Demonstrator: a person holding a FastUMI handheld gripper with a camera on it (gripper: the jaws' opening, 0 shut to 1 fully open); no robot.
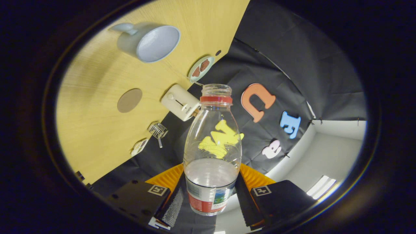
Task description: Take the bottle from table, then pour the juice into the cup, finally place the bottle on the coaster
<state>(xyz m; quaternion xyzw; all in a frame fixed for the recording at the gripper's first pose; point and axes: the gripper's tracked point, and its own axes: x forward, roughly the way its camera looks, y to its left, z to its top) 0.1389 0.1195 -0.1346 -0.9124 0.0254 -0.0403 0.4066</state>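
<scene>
The camera rides on the gripper (pixel 211 195), looking forward along its fingers, close on the bottle (pixel 213 146) held between them. The view is rolled: the table (pixel 97 123) tilts across ten o'clock, with the cup (pixel 152 42) near eleven o'clock, well beyond the fingers.

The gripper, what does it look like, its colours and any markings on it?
The gripper has two black jaws, each ending in a flat black block with a small square black-and-white marker on top. The inner faces of its fingers carry dark textured pads. Behind them, ribbed orange parts fan out to either side.
</scene>
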